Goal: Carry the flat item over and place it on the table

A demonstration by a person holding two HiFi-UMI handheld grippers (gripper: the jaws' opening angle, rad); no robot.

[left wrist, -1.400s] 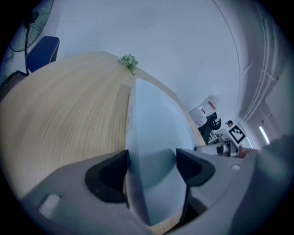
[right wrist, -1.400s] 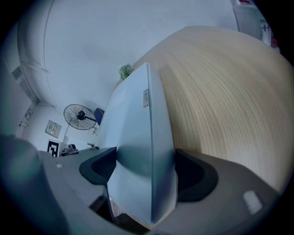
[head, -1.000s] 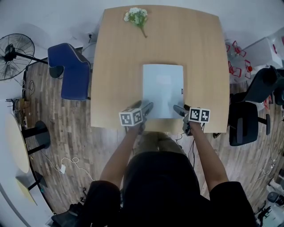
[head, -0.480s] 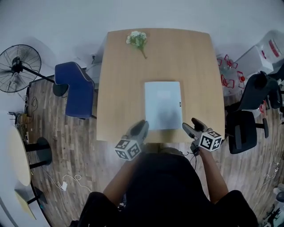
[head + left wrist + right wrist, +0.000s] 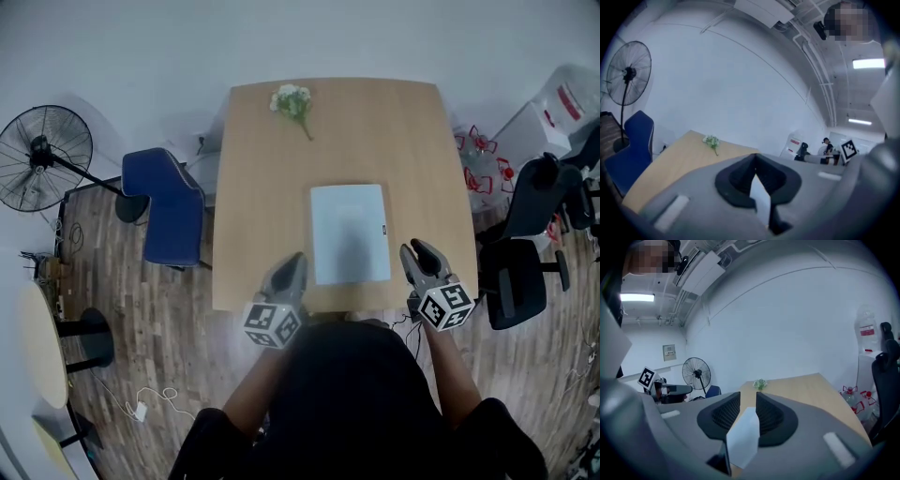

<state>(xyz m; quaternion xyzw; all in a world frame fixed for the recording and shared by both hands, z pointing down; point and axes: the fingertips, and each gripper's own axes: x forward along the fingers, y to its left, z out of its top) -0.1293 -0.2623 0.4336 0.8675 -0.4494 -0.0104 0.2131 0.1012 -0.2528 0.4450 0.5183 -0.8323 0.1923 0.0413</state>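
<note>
The flat pale-blue item (image 5: 349, 232) lies on the wooden table (image 5: 262, 187), near its front edge, with nothing touching it. My left gripper (image 5: 295, 261) hovers at the front edge just left of the item, its jaws shut and empty (image 5: 754, 157). My right gripper (image 5: 417, 251) hovers just right of the item's near corner. Its jaws (image 5: 748, 401) are closing with a narrow gap left and nothing between them. Through that gap the item (image 5: 743, 434) shows farther off on the tabletop (image 5: 806, 390).
A small bunch of white flowers (image 5: 293, 101) lies at the table's far edge. A blue chair (image 5: 169, 206) and a standing fan (image 5: 42, 155) are to the left. A black office chair (image 5: 525, 253) and water bottles are to the right. A round table (image 5: 37, 347) sits at far left.
Both grippers have pulled back from the item's near corners toward the person and their jaws have closed. The item stays flat on the table.
</note>
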